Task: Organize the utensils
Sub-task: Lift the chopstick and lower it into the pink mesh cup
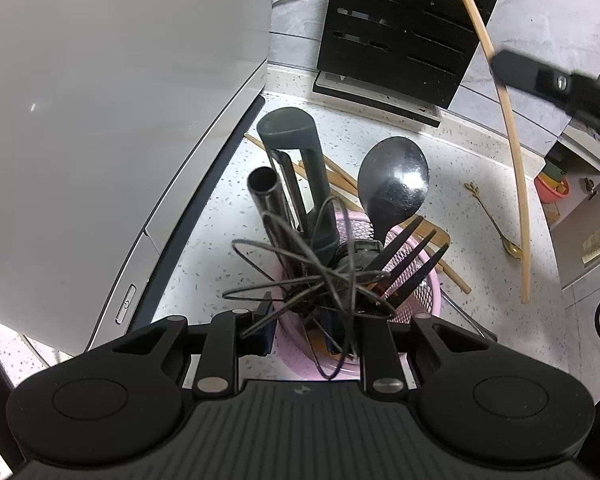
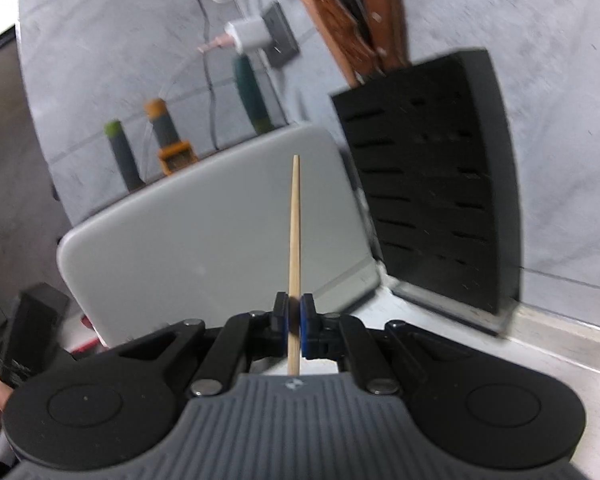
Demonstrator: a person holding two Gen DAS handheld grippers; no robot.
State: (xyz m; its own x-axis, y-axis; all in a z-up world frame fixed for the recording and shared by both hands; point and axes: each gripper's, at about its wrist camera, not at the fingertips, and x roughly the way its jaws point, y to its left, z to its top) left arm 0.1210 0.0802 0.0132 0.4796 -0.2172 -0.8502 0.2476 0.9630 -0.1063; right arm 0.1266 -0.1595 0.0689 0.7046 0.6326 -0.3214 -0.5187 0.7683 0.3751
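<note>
A pink mesh holder (image 1: pixel 416 288) stands on the speckled counter. It is packed with a wire whisk (image 1: pixel 300 268), a black spoon (image 1: pixel 394 176), a black fork (image 1: pixel 408 256) and dark-handled tools. My left gripper (image 1: pixel 318 320) points down at the holder's near rim. Its jaws are narrow, one pad is against the pink wall, and whisk wires cross the gap. My right gripper (image 2: pixel 295 314) is shut on a bamboo chopstick (image 2: pixel 294 240), held above the counter with its tip pointing forward. In the left wrist view that chopstick (image 1: pixel 516 160) hangs to the right of the holder.
More chopsticks (image 1: pixel 454 276) lie under and behind the holder, and a gold spoon (image 1: pixel 492 216) rests to its right. A black knife block (image 2: pixel 432 184) with wooden-handled knives stands against the wall. A grey appliance (image 2: pixel 220 236) fills the left side.
</note>
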